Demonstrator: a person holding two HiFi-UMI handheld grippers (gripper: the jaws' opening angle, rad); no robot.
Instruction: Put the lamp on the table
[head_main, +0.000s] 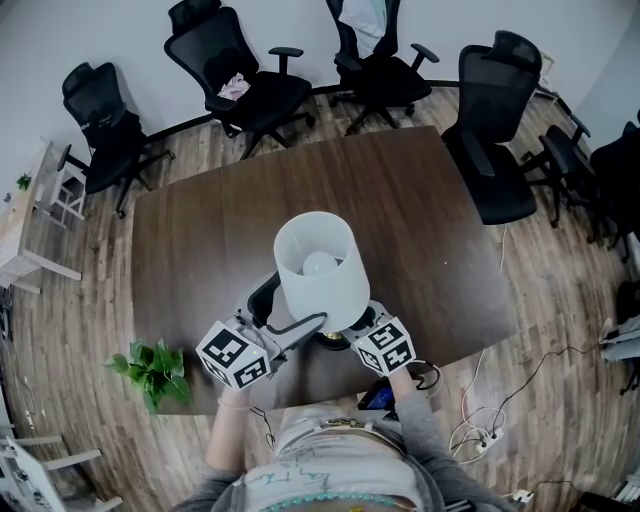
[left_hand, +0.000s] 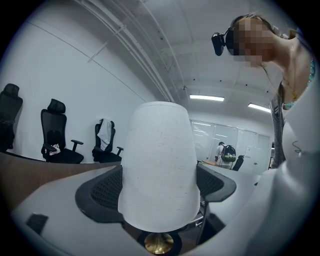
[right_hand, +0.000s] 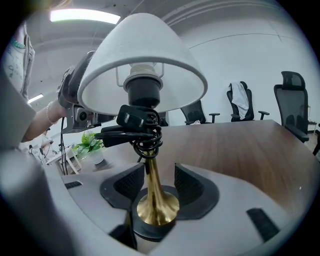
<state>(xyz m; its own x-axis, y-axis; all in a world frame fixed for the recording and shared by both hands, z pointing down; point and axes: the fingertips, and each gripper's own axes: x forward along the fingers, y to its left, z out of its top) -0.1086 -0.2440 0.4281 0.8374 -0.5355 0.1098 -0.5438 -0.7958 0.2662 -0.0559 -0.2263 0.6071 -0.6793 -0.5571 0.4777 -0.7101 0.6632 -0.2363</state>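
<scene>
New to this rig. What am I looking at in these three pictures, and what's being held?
No robot: a person holds a two-jaw gripper in each hand; the marker cubes belong to the grippers. The head view looks down from the person's head; each gripper view looks along that gripper's jaws. A lamp stands on the dark wooden table, office chairs around it, a potted plant beside its near left corner. The left gripper appears closed on the white shade. The right gripper is open, jaws either side of the brass stem.
</scene>
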